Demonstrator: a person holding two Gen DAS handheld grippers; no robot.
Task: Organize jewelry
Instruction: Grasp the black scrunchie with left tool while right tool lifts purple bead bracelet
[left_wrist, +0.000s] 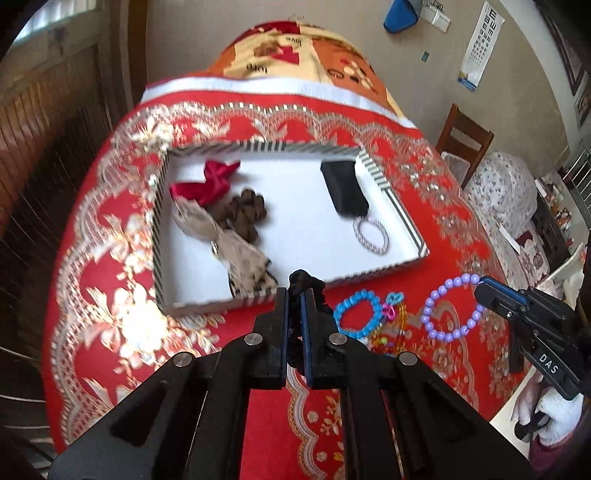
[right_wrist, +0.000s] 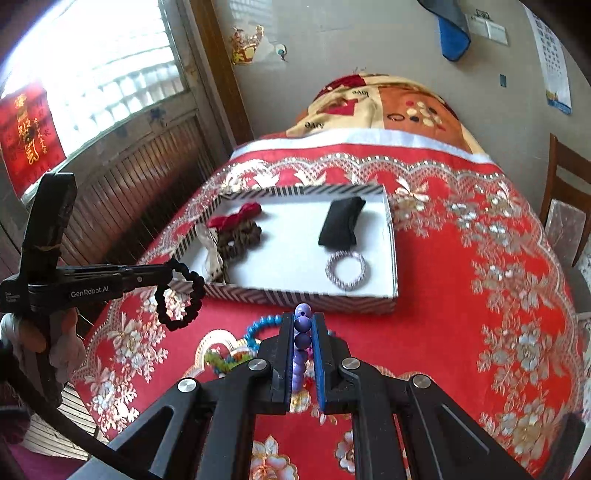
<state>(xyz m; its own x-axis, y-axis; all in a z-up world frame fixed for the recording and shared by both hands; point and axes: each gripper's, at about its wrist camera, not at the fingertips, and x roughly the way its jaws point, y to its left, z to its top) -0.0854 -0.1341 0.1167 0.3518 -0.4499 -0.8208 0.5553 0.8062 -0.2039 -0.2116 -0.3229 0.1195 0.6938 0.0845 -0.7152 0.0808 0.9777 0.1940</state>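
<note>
Both hands tilt down over the worktop (right_wrist: 480, 258): left fingers (left_wrist: 294, 295) pinched tight on the black bracelet (right_wrist: 181, 295), right fingers (right_wrist: 303, 321) clamped on the purple bead bracelet (left_wrist: 452, 306), both dangling near the tray (right_wrist: 295, 295).

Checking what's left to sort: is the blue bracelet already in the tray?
No, the blue bracelet lies on the red cloth, outside the tray.

Black bracelet (right_wrist: 181, 291) and purple bracelet (left_wrist: 452, 306) lifted, gripped
</note>
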